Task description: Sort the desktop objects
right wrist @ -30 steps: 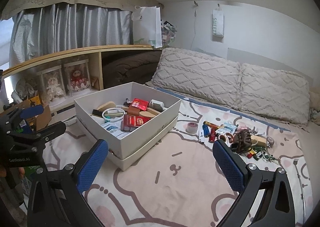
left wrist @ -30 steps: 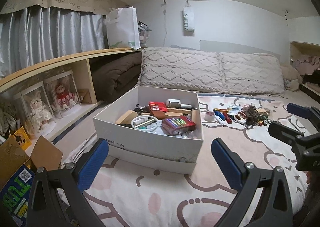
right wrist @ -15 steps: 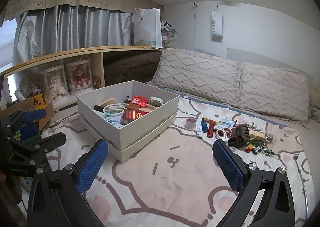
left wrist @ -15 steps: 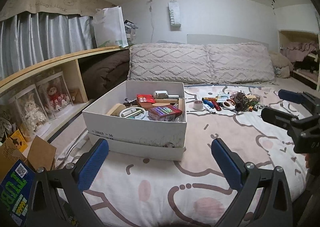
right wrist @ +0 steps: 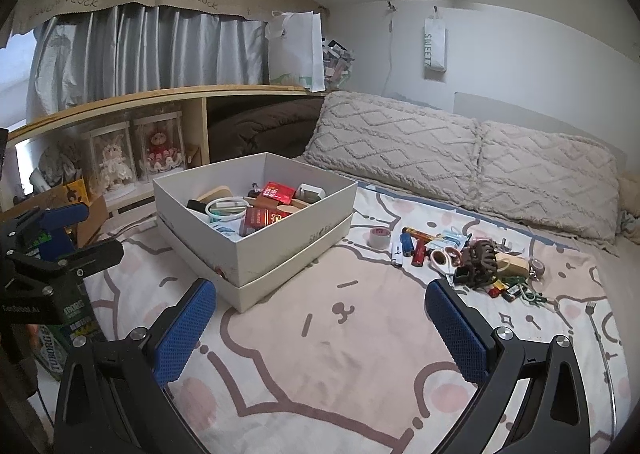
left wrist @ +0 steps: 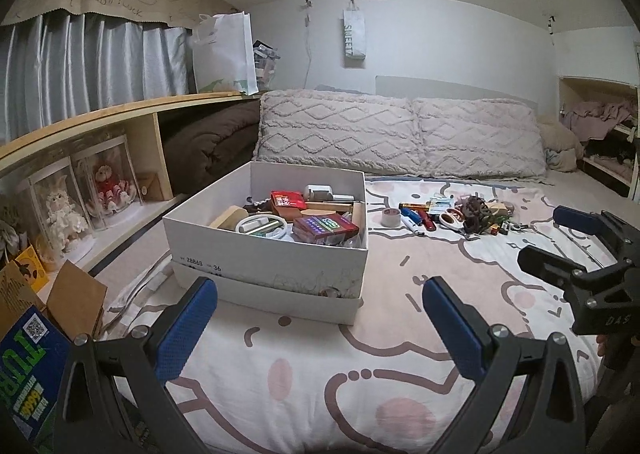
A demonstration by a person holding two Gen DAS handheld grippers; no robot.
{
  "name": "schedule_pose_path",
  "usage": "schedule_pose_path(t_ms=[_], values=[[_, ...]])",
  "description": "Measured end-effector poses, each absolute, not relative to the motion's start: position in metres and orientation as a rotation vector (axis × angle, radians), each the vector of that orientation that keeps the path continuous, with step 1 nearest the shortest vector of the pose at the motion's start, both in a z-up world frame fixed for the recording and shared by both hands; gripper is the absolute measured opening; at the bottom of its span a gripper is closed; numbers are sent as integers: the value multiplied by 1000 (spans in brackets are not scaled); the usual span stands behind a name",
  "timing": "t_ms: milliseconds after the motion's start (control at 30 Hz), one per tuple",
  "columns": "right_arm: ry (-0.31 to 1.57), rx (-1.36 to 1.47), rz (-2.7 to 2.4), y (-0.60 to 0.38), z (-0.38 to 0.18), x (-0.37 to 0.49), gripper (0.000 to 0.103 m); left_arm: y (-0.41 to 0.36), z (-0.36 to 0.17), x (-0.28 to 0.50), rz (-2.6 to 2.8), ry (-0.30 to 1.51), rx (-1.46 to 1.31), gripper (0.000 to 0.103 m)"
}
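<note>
Right now both of your claws hang spread and empty above the bed (right wrist: 320, 366), short of everything, so the step in hand is, I judge, the reach for the next loose item. The box (right wrist: 280, 250) already holds a good many things; what remains is the heap (right wrist: 460, 258) lying on the bed to the right of the box, clear of its wall.

Use the right claw (right wrist: 320, 328), since the heap sits nearer its side; the left claw (left wrist: 320, 322) faces the box front and is better kept clear. Start with the tape roll (right wrist: 379, 236), which lies nearest the box and apart from the rest, or the lighters (right wrist: 412, 248) just beyond it. These can likely be pinched without dragging neighbours.

Leave the hair clip (right wrist: 480, 258) and scissors (right wrist: 442, 257) for later; they touch one another and the small bits behind, so a careless pinch could lift or scatter several.

Come down from above with the fingers straddling the item. The bedding is probably soft, so expect it to give, and avoid pinching the sheet. Lift clear of the box wall before you carry across.
</note>
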State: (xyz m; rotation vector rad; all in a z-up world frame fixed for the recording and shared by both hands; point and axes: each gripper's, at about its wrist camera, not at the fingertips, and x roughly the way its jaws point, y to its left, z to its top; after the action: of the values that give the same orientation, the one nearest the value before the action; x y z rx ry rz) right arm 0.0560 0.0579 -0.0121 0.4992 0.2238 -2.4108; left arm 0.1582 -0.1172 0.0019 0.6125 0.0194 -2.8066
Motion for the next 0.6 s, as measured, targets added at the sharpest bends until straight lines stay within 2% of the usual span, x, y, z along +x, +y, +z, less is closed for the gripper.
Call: schedule_pose_path(t_ms=[600], values=[[220, 500, -2420, 62, -12, 58, 103, -107, 3, 159, -2808, -17, 582, 103]])
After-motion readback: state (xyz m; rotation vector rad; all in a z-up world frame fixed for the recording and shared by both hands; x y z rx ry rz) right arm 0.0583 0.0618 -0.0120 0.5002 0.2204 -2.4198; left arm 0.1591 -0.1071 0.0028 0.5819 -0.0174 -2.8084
